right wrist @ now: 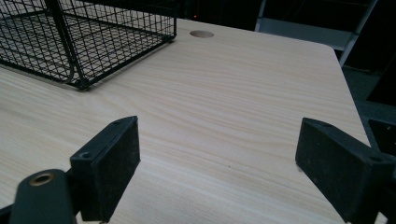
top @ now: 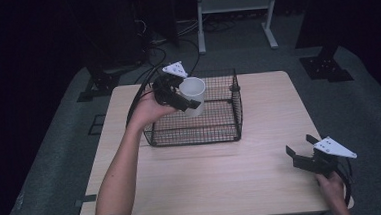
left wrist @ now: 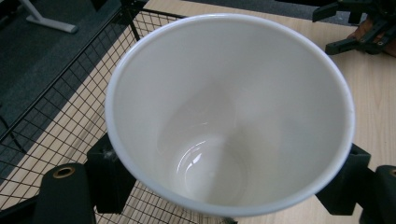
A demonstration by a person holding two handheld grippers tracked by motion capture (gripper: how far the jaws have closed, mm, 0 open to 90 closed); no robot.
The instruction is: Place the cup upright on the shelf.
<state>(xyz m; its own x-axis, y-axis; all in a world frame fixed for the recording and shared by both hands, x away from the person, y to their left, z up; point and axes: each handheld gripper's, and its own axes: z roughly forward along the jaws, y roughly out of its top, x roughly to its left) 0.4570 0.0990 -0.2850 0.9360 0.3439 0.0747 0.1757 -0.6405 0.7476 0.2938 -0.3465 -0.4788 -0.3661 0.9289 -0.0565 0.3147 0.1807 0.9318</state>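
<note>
A white cup (top: 193, 96) hangs over the left part of a black wire basket (top: 230, 130), mouth up and a little tilted. My left gripper (top: 185, 99) is shut on the cup's sides. In the left gripper view the empty white cup (left wrist: 229, 112) sits between the two black jaws, with the basket (left wrist: 56, 107) mesh below it. My right gripper (top: 301, 150) stands open near the table's front right corner, low over the wood. In the right gripper view its fingers (right wrist: 109, 163) stand wide apart over bare wood, and the basket (right wrist: 88, 37) is at the upper left.
The light wooden table (top: 262, 173) has a small round hole (right wrist: 201, 33) near its far edge. Dark floor, cables and a grey metal stand (top: 235, 7) lie beyond the table.
</note>
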